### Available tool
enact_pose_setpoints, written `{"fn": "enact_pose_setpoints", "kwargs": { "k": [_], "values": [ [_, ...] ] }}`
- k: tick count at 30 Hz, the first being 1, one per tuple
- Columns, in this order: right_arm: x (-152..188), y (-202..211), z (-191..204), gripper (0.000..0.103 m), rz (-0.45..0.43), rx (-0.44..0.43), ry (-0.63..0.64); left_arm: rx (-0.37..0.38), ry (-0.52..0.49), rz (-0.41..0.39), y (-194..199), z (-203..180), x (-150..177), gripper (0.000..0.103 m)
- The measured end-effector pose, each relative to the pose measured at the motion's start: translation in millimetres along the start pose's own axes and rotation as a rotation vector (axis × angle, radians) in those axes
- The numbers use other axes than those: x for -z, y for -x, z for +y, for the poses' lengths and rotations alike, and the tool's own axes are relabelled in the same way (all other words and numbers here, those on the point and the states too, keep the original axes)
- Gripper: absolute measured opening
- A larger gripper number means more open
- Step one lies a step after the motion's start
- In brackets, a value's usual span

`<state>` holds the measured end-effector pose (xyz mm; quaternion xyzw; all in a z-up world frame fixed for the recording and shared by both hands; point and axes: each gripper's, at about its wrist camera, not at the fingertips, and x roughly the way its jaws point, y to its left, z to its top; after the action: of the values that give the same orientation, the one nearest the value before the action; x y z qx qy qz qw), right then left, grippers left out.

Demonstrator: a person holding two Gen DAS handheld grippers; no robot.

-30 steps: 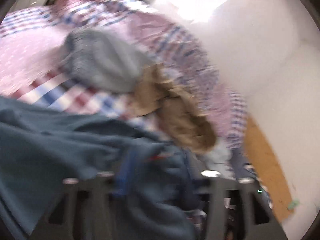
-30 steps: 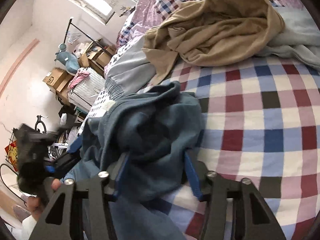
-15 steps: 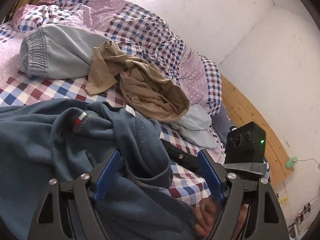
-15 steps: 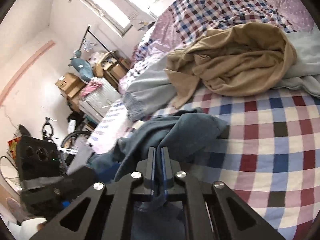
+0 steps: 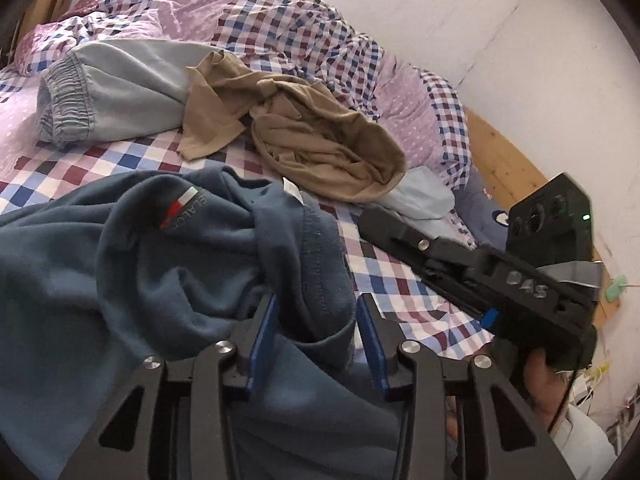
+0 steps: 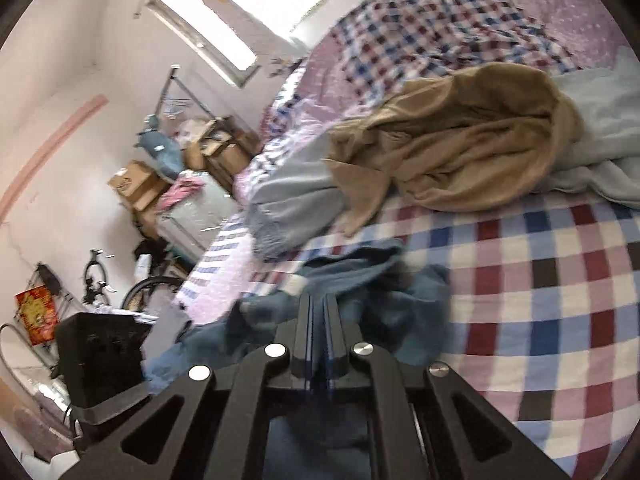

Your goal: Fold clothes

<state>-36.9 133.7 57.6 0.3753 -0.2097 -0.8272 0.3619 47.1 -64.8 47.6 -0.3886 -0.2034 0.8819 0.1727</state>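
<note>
Blue sweatshirt lies bunched on the bed, right at both tools, near edge of the checked sheet.

Left hand-held gripper: jaws half spread and closing, a thick rolled fold of the sweatshirt between the blue pads. Left pad looks against cloth, right pad seems to have a sliver of gap; not a firm pinch yet, as far as I can tell.

Right hand-held gripper: jaws pressed together, pinching a thin edge of the same sweatshirt; cloth bunches just ahead of the tips.

Key relation: the sweatshirt sits directly ahead of and under both tools, no reach needed. Bulk of it spreads to the left of the left gripper; the fold between its jaws runs roughly along the pointing direction, away toward the collar label. The right gripper shows to the right of the left one, angled across the sheet; both hold the same end of the garment, close together.

Judgement: grasp step of the first fold, early in the task. Once the left pinch lands, the two need to pull apart sideways to spread the edge.

Beyond the tips, well apart: tan garment heaped, overlapping light blue pants. Both untouched. Rumpled duvet behind.
</note>
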Motion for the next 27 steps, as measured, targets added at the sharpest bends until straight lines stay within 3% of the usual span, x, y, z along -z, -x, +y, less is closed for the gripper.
{"fn": "enact_pose_setpoints", "kwargs": {
  "k": [6, 8, 11, 18, 27],
  "values": [
    [-2.1, -0.1, -23.9, 0.012, -0.011, 0.112, -0.053, -0.035, -0.026, 0.016, -4.2, -6.4, 3.1, 0.045],
    [-1.6, 0.7, -33.7, 0.024, -0.012, 0.143, -0.079, -0.057, -0.037, 0.021, -6.0, -9.4, 4.6, 0.047],
    [-0.5, 3.5, -46.1, 0.034, -0.020, 0.162, -0.125, -0.077, -0.052, 0.028, -7.5, -15.3, 7.1, 0.053],
    [0.2, 12.8, -56.7, 0.037, -0.040, 0.172, -0.168, -0.065, -0.081, 0.049, -9.4, -31.8, 15.8, 0.060],
    [0.6, 17.3, -47.7, 0.041, -0.045, 0.177, -0.124, -0.071, -0.033, 0.050, -23.1, -26.1, 14.2, 0.058]
  ]
}}
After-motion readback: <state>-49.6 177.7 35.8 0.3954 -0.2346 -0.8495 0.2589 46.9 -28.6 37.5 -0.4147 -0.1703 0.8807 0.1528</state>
